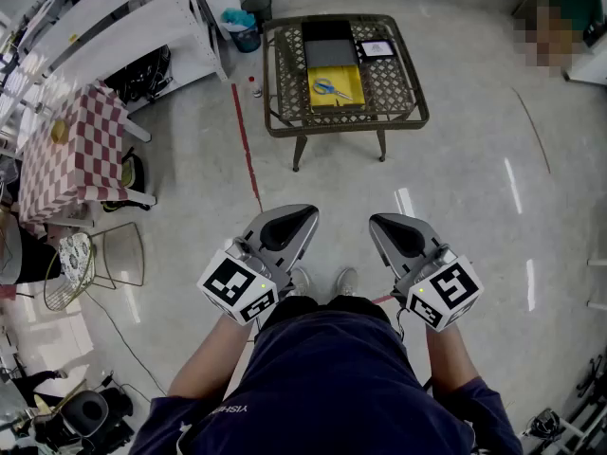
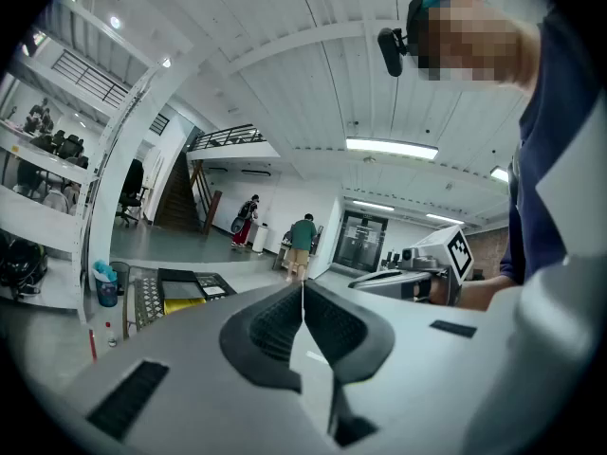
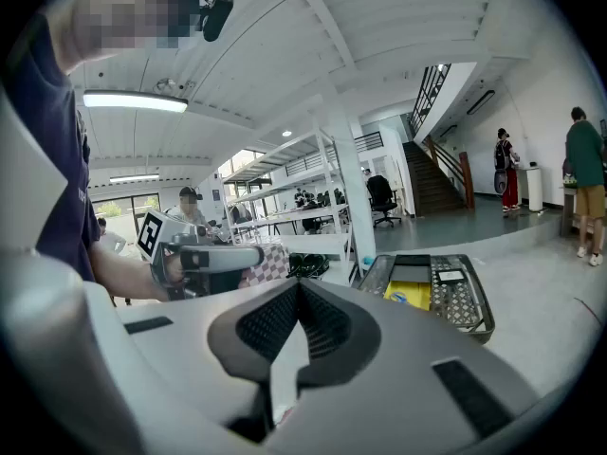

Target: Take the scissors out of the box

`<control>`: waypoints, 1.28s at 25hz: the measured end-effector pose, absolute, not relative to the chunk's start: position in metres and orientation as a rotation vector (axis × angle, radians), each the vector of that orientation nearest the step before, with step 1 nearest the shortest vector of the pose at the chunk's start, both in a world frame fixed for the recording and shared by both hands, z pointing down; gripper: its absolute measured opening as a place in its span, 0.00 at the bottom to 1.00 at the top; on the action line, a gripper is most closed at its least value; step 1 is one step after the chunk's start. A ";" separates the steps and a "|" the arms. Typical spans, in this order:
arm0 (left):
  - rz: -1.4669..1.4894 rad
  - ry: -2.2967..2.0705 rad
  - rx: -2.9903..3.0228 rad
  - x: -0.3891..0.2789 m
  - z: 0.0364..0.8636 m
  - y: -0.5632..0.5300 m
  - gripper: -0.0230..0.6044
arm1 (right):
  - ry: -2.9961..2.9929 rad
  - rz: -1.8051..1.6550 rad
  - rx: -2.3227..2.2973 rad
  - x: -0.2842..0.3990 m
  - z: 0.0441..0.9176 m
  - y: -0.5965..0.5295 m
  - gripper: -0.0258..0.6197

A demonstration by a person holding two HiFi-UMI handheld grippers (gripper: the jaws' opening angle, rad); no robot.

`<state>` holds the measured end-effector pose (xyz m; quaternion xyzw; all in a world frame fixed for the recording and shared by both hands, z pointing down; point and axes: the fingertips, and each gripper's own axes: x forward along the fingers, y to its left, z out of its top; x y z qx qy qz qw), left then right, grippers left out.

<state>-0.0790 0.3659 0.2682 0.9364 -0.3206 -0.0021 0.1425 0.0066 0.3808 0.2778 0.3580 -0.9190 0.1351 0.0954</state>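
Note:
Blue-handled scissors lie in an open yellow box on a low wicker table, far ahead of me. The box's dark lid lies behind it. My left gripper and right gripper hang over the floor near my feet, well short of the table. Both are shut with nothing between the jaws. In the left gripper view its fingertips meet, and the yellow box shows small at the left. In the right gripper view the right gripper is shut too, and the box sits beyond it.
A red line runs along the floor left of the table. A checked table and a wire chair stand at the left, and a bin by white shelving. A small card lies on the wicker table. People stand far off.

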 end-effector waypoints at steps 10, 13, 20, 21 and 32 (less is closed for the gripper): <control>0.005 -0.936 2.693 -0.068 0.270 0.367 0.08 | -2.740 0.402 1.051 0.018 0.276 0.381 0.07; 0.011 -0.947 2.700 -0.058 0.269 0.368 0.08 | -2.757 0.410 1.034 0.026 0.275 0.383 0.07; 0.026 -1.011 2.672 -0.029 0.283 0.372 0.08 | -2.763 0.414 0.994 0.061 0.286 0.383 0.07; 0.024 -1.020 2.665 -0.025 0.284 0.372 0.08 | -2.761 0.415 0.989 0.066 0.286 0.383 0.07; 0.039 -1.044 2.642 0.001 0.283 0.359 0.08 | -2.765 0.434 0.966 0.093 0.286 0.364 0.07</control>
